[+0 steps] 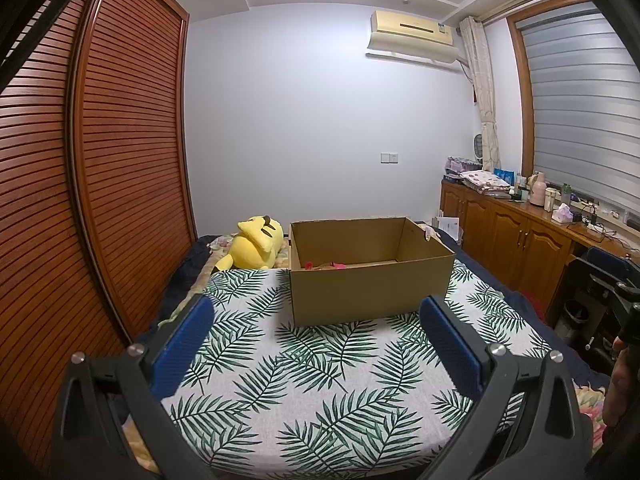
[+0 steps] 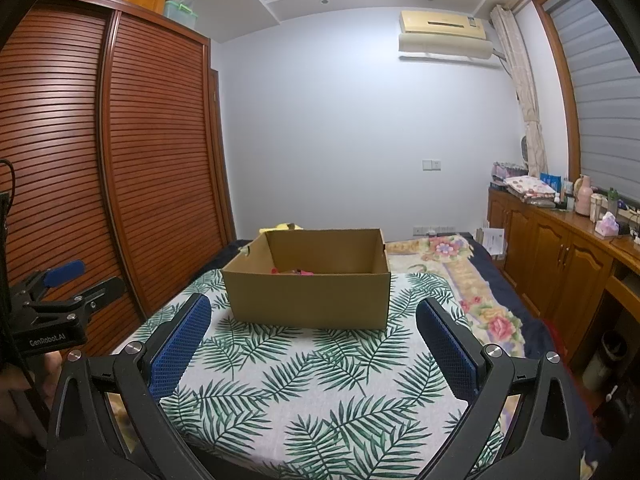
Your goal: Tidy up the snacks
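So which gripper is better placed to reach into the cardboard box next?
Neither by much: both the left gripper and right gripper are open, empty and short of the cardboard box. Slight edge to the right, since the box sits more centred between its fingers.

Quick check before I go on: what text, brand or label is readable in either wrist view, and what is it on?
"GenRobot.AI": white print on the black body of the left gripper, seen in the right wrist view.
Air conditioner sticker: too small to read.
Cardboard box: no print visible.
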A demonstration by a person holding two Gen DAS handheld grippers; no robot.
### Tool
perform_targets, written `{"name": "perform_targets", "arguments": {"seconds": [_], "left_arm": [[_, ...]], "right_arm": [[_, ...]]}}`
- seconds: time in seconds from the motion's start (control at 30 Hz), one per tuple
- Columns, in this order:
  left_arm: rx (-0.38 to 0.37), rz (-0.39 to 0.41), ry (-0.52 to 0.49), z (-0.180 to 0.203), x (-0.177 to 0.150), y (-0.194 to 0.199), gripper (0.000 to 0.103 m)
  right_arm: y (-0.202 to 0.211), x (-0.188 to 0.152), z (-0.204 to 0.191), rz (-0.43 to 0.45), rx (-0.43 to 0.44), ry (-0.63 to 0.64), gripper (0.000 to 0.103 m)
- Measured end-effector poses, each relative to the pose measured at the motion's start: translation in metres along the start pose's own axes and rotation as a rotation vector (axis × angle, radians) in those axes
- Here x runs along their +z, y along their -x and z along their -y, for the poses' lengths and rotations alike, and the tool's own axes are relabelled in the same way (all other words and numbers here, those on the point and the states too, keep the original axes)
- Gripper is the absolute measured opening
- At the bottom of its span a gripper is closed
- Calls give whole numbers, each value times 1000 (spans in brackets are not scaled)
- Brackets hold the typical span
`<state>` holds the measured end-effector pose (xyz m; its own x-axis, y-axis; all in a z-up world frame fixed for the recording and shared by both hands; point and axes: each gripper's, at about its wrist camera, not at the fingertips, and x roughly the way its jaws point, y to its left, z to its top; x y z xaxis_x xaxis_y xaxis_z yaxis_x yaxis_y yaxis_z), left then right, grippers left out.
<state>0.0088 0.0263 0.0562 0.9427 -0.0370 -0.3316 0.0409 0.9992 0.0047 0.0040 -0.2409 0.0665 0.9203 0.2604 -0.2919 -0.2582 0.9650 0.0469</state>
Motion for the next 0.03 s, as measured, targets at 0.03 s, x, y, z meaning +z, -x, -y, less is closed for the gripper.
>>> {"name": "perform_targets", "arguments": {"seconds": [0.03], "left_arm": [[-1, 0, 0, 0, 0, 0, 103]], "right_arm": [[0, 0, 0, 0, 0, 0, 103]]}}
